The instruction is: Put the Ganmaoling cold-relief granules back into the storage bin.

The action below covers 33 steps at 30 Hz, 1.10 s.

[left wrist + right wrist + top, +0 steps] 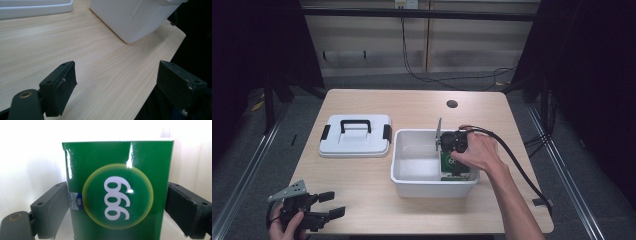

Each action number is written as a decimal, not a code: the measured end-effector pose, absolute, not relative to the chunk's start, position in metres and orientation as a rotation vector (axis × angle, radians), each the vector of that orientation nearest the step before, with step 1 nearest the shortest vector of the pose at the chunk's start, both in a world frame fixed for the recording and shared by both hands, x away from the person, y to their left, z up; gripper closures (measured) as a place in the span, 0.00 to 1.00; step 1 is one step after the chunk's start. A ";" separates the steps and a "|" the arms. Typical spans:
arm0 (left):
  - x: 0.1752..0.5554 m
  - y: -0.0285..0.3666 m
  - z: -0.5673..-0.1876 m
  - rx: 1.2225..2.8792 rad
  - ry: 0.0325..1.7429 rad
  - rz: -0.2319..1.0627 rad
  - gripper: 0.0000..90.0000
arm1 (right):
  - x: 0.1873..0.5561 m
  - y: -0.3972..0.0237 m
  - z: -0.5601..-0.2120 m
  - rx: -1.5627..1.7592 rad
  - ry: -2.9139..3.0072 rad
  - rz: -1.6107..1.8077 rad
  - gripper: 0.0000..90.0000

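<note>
My right tool point(451, 159) is down inside the white bin point(412, 186), and my right hand point(477, 151) covers most of it in the high view, so there I cannot see how the jaws stand. In the right gripper view the jaws are on both sides of a green box point(117, 190) with a white "999" in a pale circle. The left jaw touches the box at a small taped label; the right jaw sits just at the other edge, so I take it as clamped on the box. The bottom of the box is cut off by the frame, and I cannot tell if it rests on the bin floor. The bright white wall behind it is washed out.

My left tool point(328, 205) is near the front left corner of the table point(362, 200), held in my left hand point(287, 225), with the jaws wide apart and nothing between them. In the left gripper view the right jaw hangs past the table edge.

The table is light wood with a dark round hole point(452, 104) at the far side. A white lid point(355, 136) with a black handle lies left of the bin, just beside it. The room around is dark; cables point(422, 75) run on the floor behind
</note>
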<state>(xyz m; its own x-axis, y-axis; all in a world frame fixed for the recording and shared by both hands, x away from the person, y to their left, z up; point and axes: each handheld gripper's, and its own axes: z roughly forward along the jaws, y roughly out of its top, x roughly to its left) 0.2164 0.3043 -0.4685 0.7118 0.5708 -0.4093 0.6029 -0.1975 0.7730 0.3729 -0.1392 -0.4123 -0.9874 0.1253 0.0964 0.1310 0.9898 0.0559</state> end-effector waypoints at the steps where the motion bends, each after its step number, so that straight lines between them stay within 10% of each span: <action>1: 0.216 0.304 -0.469 1.865 0.914 -0.038 0.18 | 0.373 -0.139 -0.412 -0.196 -3.041 -0.095 0.10; 33: 0.216 0.305 -0.469 1.859 0.922 -0.034 0.18 | 0.352 -0.179 -0.360 -0.326 -3.090 -0.617 0.15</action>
<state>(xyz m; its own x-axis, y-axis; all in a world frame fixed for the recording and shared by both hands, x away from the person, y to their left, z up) 0.2161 0.3048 -0.4685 0.7068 0.5761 -0.4106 0.6045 -0.1902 0.7736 0.3522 -0.1789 -0.3603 -0.9784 0.2060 0.0150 0.1960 0.9030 0.3823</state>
